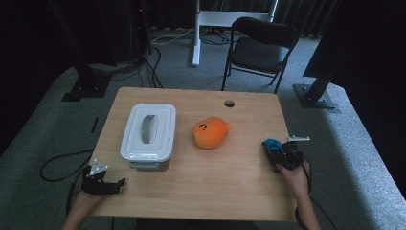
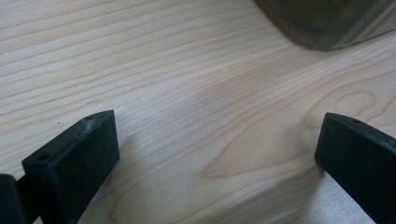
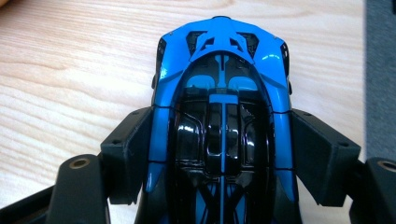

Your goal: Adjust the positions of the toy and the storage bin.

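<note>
Blue-and-black toy car (image 3: 223, 126) clamped across its flanks by right gripper (image 3: 223, 154); jaws part-open, pads pressing on both sides of the body. Seen from the high view as a small blue shape (image 1: 273, 145) near the right edge of the wooden table (image 1: 201, 191), at the tip of the right gripper (image 1: 280, 155).

Risks, as judged:
- Glossy, tapered bodywork; grip on smooth curved panels, so slip forward out of the pads likely if squeeze eases or the hand tilts nose-down.
- Table edge and grey floor just to the right; any drop there probably off the table altogether.
- Wheels hidden under the body; rolling on release cannot be ruled out.

Left gripper (image 1: 103, 184) at the near left corner, low over bare wood; jaws wide apart, nothing between them (image 2: 215, 154).

Surroundings:
- White lidded container (image 1: 148, 134) left of centre, lid on, handle recess on top; its corner just beyond the left gripper.
- Orange plush toy (image 1: 210, 133) at centre, between container and car; likeliest obstacle on any path leftward toward the container.
- Cable hole (image 1: 229, 103) at the far edge.
- Black folding chair (image 1: 261, 48) beyond the table, well clear.
</note>
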Demonstrator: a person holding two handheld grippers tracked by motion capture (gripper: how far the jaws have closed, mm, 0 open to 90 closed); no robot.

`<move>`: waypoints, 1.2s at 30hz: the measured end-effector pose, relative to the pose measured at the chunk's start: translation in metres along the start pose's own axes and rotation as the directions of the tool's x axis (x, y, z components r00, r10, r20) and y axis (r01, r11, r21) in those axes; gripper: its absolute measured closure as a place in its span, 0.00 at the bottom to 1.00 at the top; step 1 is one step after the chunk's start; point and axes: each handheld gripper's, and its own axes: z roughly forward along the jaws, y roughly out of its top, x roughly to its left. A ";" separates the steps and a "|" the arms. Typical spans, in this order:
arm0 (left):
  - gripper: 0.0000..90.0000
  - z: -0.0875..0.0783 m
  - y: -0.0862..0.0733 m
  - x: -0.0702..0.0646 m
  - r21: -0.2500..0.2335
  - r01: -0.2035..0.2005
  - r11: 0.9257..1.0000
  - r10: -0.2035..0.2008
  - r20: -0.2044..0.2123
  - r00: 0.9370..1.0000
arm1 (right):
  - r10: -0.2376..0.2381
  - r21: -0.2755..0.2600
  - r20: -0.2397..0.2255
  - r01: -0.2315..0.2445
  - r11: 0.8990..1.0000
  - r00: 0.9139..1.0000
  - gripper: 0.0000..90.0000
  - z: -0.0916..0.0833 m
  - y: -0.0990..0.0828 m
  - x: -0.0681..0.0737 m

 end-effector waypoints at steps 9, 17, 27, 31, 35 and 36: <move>0.00 0.000 0.000 0.000 -0.001 0.001 1.000 -0.001 -0.001 1.000 | 0.015 0.004 0.046 -0.015 1.000 0.999 0.30 -0.019 -0.021 -0.005; 0.00 -0.001 -0.001 -0.001 0.001 0.001 1.000 -0.001 0.000 1.000 | 0.021 0.005 0.113 -0.022 1.000 0.993 0.30 -0.038 -0.040 -0.007; 0.00 -0.001 -0.001 -0.001 0.001 0.001 1.000 -0.001 -0.001 1.000 | 0.030 0.035 0.131 -0.035 0.999 0.991 0.30 -0.025 -0.041 -0.012; 0.00 -0.001 -0.001 -0.001 0.001 0.001 1.000 -0.001 0.000 1.000 | 0.040 0.043 0.142 -0.046 0.998 0.989 0.30 -0.017 -0.038 -0.015; 0.00 -0.001 -0.001 -0.001 0.001 0.001 1.000 -0.001 0.000 1.000 | 0.043 0.050 0.146 -0.051 0.997 0.988 0.30 -0.012 -0.039 -0.016; 0.00 -0.001 -0.001 -0.001 0.001 0.001 1.000 -0.001 -0.001 1.000 | 0.049 0.053 0.140 -0.057 0.997 0.989 0.30 -0.009 -0.042 -0.017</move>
